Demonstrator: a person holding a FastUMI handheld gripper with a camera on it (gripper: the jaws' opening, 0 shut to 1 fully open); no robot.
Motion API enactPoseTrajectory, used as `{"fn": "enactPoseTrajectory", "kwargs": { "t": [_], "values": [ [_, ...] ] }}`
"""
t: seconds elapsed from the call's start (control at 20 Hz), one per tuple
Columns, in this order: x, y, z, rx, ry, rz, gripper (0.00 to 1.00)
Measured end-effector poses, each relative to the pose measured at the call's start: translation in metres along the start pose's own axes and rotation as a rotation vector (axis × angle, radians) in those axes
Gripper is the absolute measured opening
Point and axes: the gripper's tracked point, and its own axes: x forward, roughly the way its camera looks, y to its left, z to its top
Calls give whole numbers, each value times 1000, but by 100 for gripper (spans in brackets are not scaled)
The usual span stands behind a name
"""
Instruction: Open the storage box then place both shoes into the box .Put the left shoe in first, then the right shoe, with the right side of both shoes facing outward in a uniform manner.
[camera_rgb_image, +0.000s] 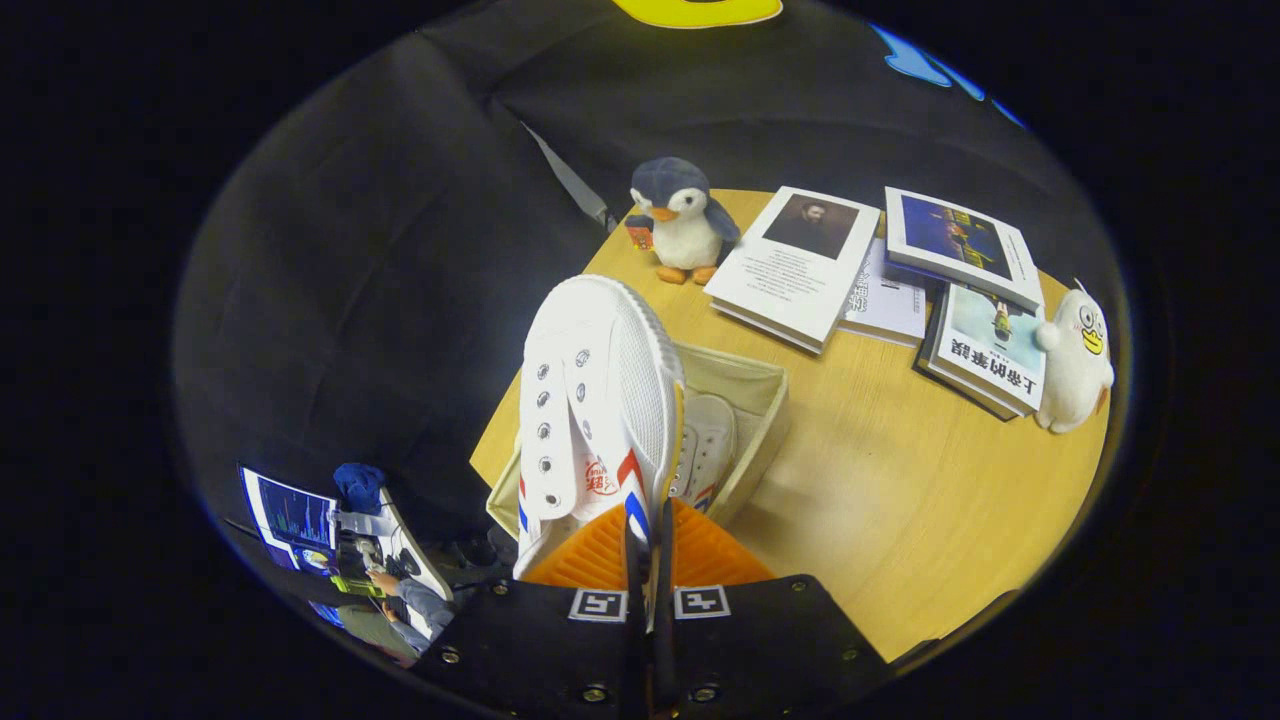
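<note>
My gripper (648, 545) is shut on the side wall of a white canvas shoe (590, 400) with red and blue stripes, both fingers pinching its edge. The shoe hangs toe forward, tilted on its side, above the open beige storage box (760, 395) on the round wooden table (900, 520). Inside the box, just ahead of the fingers and to their right, lies another white shoe (708, 445) with the same stripes. Part of the box is hidden behind the held shoe.
Beyond the box stand a plush penguin (680, 220), several books (800, 265) and a white plush duck (1075, 360) at the table's far right. Off the table's left edge, lower down, a seated person (405, 600) works by a screen (290, 515).
</note>
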Motion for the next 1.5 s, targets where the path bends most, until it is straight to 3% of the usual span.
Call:
{"fn": "enactPoseTrajectory", "kwargs": {
  "t": [0.85, 0.95, 1.05, 1.1, 1.3, 1.5],
  "values": [
    [52, 23, -5, -62, 95, -88, 3],
    [54, 19, 5, -127, 55, -104, 26],
    [42, 11, 24, -215, 4, -184, 75],
    [36, 11, 26, -227, -17, -184, 99],
    [19, 2, 29, -182, -65, -162, 99],
    [-20, -12, 43, -149, -201, -150, 100]
  ]
}}
